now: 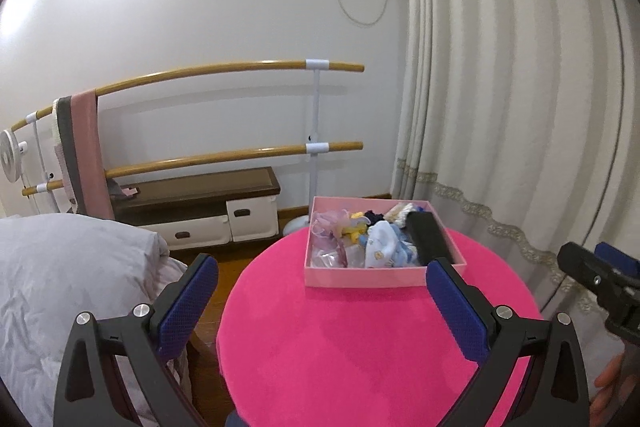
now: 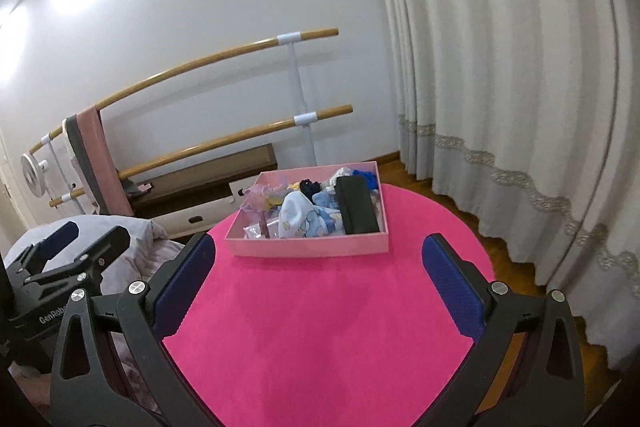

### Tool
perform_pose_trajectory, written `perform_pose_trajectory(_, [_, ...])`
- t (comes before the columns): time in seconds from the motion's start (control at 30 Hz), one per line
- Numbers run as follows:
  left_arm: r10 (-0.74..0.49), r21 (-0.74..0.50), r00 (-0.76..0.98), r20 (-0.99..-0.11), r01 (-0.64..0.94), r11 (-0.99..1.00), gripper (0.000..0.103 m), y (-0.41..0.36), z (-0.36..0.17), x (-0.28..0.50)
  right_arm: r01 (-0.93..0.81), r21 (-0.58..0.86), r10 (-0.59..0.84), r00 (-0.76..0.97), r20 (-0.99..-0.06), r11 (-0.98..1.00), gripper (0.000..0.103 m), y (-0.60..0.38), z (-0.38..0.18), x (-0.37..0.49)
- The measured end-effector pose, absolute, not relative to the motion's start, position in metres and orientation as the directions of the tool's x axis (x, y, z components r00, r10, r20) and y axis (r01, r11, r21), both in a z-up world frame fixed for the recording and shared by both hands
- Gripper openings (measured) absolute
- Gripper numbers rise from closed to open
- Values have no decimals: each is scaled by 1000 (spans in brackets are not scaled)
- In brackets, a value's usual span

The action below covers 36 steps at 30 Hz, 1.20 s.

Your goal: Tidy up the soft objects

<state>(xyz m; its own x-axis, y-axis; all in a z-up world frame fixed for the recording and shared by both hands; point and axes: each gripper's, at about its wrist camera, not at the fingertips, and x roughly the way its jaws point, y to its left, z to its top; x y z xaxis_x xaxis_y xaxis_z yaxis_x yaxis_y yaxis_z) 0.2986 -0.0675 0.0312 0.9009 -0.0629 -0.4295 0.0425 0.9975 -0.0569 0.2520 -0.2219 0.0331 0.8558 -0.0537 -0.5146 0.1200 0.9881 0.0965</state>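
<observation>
left wrist view: pink box [image 1: 384, 275] of light, limp fabric bits [image 1: 382, 241] sits far side of pink tabletop [image 1: 360, 347], my left gripper [image 1: 320, 291] and right gripper [image 2: 320, 271] jaws apart, empty; i'd pinch a bunched fold.

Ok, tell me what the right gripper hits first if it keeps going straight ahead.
Probably the near wall of the pink box on the pink table. The right gripper is open and points at it over bare tabletop, though its height above the table is unclear.
</observation>
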Motion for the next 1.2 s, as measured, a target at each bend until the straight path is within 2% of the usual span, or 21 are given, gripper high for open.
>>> perform_pose_trajectory(0.2, [-64, -47, 912, -405, 49, 998, 103, -63, 33, 225, 139, 70, -88, 870, -484, 988, 103, -209, 37, 202])
perform_pose_trajectory(0.47, [-34, -21, 912, -408, 27, 999, 103, -58, 27, 175, 156, 85, -101, 885, -455, 984, 103, -201, 32, 174])
perform_pose_trajectory(0.8, [-27, 10, 916, -400, 34, 999, 103, -71, 31, 166, 131, 62, -91, 893, -440, 989, 103, -178, 23, 159])
perform_pose_trajectory(1.2, [-49, -12, 914, -404, 49, 999, 103, -65, 35, 169, 157, 47, -122, 894, -432, 987, 103, -182, 24, 155])
